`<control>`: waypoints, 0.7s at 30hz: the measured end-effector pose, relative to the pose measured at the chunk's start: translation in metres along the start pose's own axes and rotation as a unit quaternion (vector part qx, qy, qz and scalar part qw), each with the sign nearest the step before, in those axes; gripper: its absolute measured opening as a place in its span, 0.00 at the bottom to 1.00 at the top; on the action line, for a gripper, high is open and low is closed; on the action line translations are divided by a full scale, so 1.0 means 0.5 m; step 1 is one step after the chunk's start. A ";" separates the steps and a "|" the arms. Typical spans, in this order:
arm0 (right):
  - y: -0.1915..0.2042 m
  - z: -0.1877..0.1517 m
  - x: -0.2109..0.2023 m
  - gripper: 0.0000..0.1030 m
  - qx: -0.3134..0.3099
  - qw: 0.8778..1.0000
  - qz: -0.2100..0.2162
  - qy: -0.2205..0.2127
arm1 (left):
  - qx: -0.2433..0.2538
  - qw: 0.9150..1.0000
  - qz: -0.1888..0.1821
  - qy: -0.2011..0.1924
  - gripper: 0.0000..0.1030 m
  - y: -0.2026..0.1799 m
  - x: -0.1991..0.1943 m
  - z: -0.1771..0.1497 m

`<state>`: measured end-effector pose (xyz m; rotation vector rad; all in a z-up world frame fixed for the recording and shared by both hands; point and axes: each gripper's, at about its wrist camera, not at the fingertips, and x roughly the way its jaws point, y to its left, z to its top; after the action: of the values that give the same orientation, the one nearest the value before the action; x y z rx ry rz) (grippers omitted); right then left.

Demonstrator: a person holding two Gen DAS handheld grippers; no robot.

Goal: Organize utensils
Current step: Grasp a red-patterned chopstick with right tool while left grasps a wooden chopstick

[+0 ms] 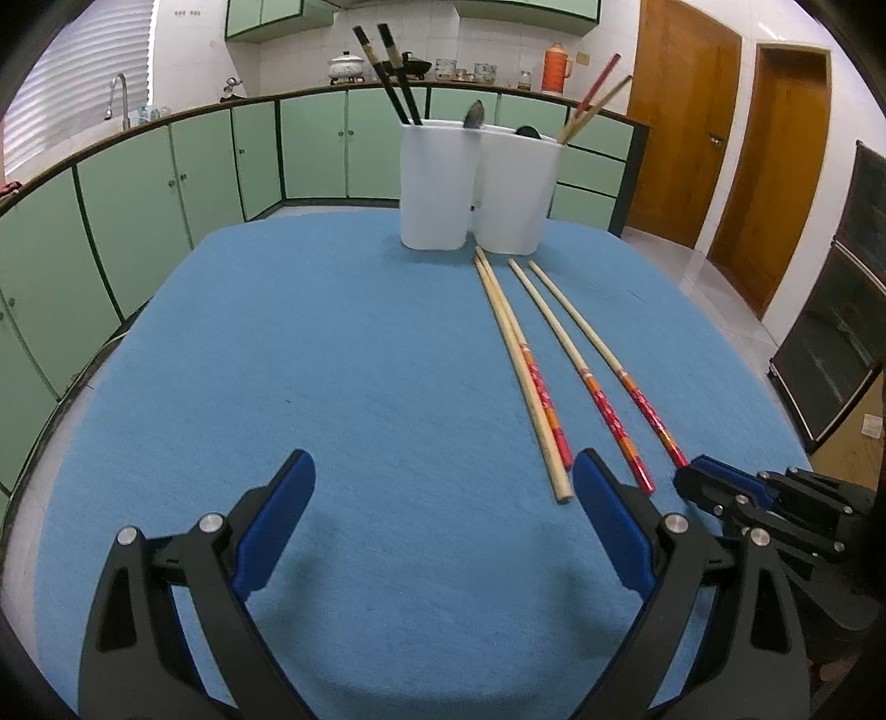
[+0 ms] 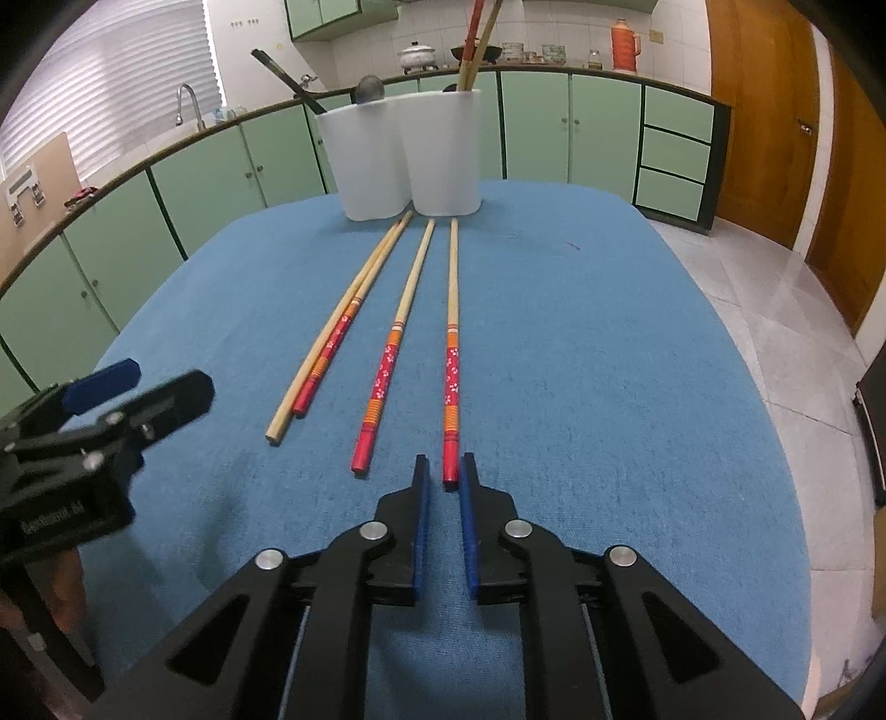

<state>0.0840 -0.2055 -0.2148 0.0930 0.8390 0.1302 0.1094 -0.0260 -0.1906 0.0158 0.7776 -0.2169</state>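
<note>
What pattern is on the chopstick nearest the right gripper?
Red with white flowers, orange bands, on the chopstick; right wrist view shows it best.

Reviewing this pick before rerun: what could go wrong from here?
1. The right tool brackets only the red end of the rightmost chopstick; so far from its middle, it may droop or swing.
2. The holder already has chopsticks leaning inside; insertion could snag them.
</note>
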 end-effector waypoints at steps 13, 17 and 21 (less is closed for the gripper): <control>-0.016 0.001 0.000 0.05 0.013 1.000 -0.004 -0.002 | 0.018 0.999 -0.024 0.046 0.73 -0.048 0.040 -0.005; -0.020 0.000 0.001 0.05 0.019 1.000 0.003 -0.002 | 0.015 0.998 -0.026 0.062 0.61 -0.054 0.058 -0.006; -0.021 0.000 0.002 0.06 0.020 1.000 0.006 -0.002 | 0.015 0.998 -0.031 0.061 0.43 -0.058 0.059 -0.006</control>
<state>0.0855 -0.2156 -0.2170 0.1365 0.8371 0.1235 0.1219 -0.0594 -0.2113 0.0339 0.8967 -0.2878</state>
